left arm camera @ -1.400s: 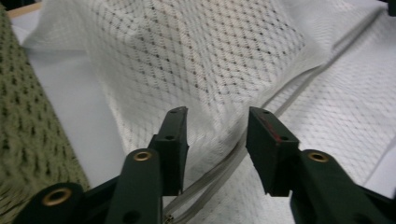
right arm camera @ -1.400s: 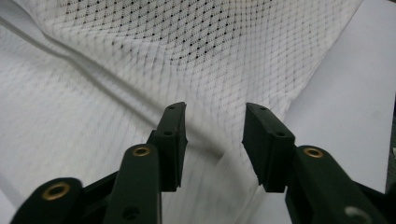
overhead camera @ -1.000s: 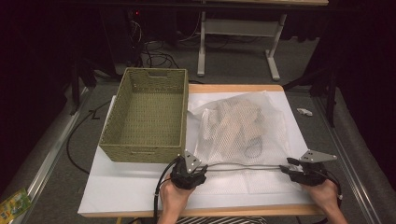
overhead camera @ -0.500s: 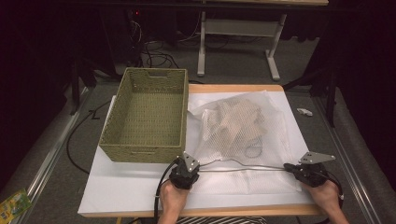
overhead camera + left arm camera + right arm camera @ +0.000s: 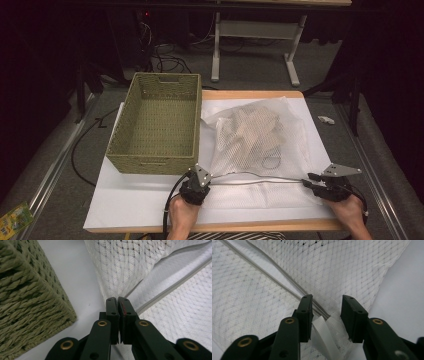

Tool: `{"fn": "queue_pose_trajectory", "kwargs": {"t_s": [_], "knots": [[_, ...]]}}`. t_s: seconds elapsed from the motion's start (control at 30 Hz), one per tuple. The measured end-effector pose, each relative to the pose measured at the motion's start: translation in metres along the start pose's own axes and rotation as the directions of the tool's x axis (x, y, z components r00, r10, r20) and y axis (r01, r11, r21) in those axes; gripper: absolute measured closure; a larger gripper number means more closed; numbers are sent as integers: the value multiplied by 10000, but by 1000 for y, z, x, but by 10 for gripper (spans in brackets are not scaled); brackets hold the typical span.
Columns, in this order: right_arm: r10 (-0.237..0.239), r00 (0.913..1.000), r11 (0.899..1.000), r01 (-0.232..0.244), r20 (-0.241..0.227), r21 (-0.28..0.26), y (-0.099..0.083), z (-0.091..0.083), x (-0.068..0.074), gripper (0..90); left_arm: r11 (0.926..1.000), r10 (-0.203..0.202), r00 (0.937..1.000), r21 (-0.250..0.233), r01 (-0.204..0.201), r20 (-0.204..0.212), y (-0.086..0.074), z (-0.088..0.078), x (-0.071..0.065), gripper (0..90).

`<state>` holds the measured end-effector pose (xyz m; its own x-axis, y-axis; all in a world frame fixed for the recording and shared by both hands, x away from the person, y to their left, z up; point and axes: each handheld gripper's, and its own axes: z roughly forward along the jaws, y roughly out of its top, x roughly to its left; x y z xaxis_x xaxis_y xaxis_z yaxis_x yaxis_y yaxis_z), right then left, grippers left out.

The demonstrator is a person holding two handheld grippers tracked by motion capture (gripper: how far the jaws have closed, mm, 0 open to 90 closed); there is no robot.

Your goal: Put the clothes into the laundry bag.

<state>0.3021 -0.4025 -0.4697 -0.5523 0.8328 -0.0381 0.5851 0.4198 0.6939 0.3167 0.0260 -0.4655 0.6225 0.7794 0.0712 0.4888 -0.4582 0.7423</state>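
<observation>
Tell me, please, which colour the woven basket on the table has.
The basket is olive green, of woven fibre; the high view shows it best.

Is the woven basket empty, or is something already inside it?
Empty. The high view looks straight into the basket and shows only its bare woven floor. The mesh bag lies beside it on the table, with cloth inside.

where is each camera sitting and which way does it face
High view: above the person's side, facing forward and down on the table, basket and mesh bag; both hands show.
Left gripper view: rides the left gripper, jaws shut on the bag's corner beside the basket.
Right gripper view: rides the right gripper, jaws open around the bag's opposite corner.
All share the bag.
</observation>
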Motion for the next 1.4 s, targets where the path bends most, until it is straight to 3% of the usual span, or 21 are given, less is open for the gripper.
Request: {"fn": "queue_pose_trajectory", "kwargs": {"t_s": [0.13, 0.3, 0.4, 0.5, 0.53, 0.7, 0.83, 0.93, 1.1, 1.33, 1.4], "knots": [[-608, 9981, 9972, 601, 136, 435, 4, -2, 2, 887, 10000, -29, 10000, -60, 30, 83, 1, -4, 1, 879], [-1324, 9901, 9897, 1295, 460, 613, 6, -1, 4, 900, 9988, -355, 9986, -308, 368, 393, 0, -11, 8, 878], [-1350, 9889, 9896, 1313, 628, 595, 4, -3, 5, 900, 9983, -476, 9970, -312, 495, 612, -2, -13, 12, 879], [-1217, 9904, 9911, 1177, 655, 623, 2, -6, 4, 900, 9995, -77, 9991, 318, 64, 415, -6, -4, 7, 877], [-1182, 9908, 9915, 1140, 665, 632, 1, -6, 4, 900, 9994, 44, 9994, 332, -56, 358, -8, -1, 6, 875], [-764, 9958, 9965, 745, 503, 391, -1, -9, 4, 866, 9998, -165, 9994, -94, 168, 308, -6, -6, 7, 830], [-159, 9985, 9986, 185, 532, -493, -2, -17, 4, 771, 9969, -176, 9985, -757, 215, 523, -2, -16, 5, 738], [180, 9977, 9934, -104, 654, -1142, 3, -22, 4, 681, 9919, -128, 9974, -1251, 216, 705, 9, -20, 2, 648], [566, 9949, 9862, -427, 834, -1600, 12, -19, 2, 587, 9831, -175, 9971, -1806, 308, 743, 29, -12, -5, 549], [1184, 9880, 9751, -968, 994, -1996, 20, -11, -3, 563, 9800, -501, 9945, -1877, 667, 921, 42, 6, -8, 523], [1563, 9833, 9679, -1338, 928, -2126, 23, -8, -6, 548, 9797, -537, 9946, -1881, 697, 886, 46, 12, -9, 513]]}}
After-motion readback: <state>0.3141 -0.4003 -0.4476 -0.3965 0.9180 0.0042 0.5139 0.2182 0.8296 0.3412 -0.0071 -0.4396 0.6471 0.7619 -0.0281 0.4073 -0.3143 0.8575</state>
